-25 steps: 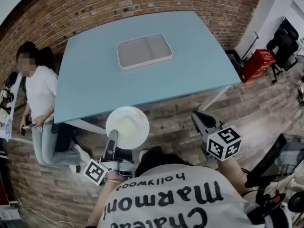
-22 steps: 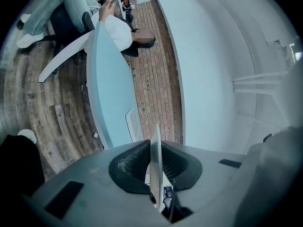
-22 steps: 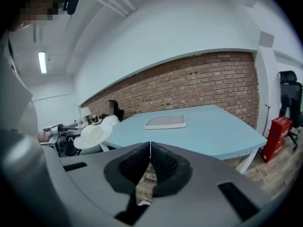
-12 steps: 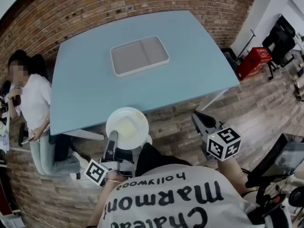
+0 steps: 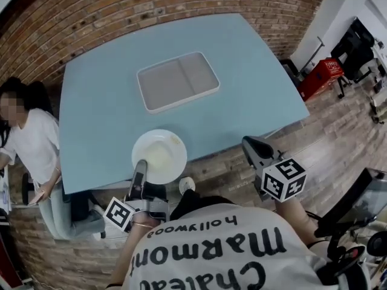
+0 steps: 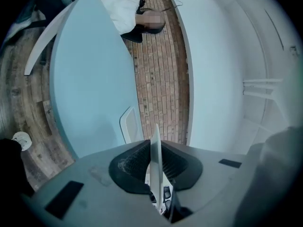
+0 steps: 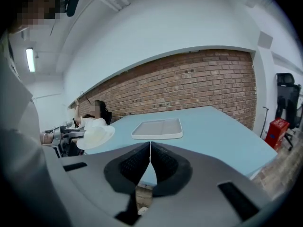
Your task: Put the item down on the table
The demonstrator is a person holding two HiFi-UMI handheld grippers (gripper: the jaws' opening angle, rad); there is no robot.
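One white plate (image 5: 159, 156), round and so without a long axis, is held face up and roughly level over the near edge of the blue desk (image 5: 242, 71). The left claw (image 5: 139, 168) is clamped on the plate's near rim. The right claw (image 5: 251, 145) is pressed together, empty, beyond the desk's edge. One divided tray (image 5: 177, 81) lies mid-desk.

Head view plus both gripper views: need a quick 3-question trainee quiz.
1. True or false: the left tool is shut on the plate.
2. Pick one. The tray on the table holds: A) cups, B) nothing visible, C) the plate.
3. Fill in: the right tool is shut and holds ____.

Key: 1 true; 2 B; 3 nothing.
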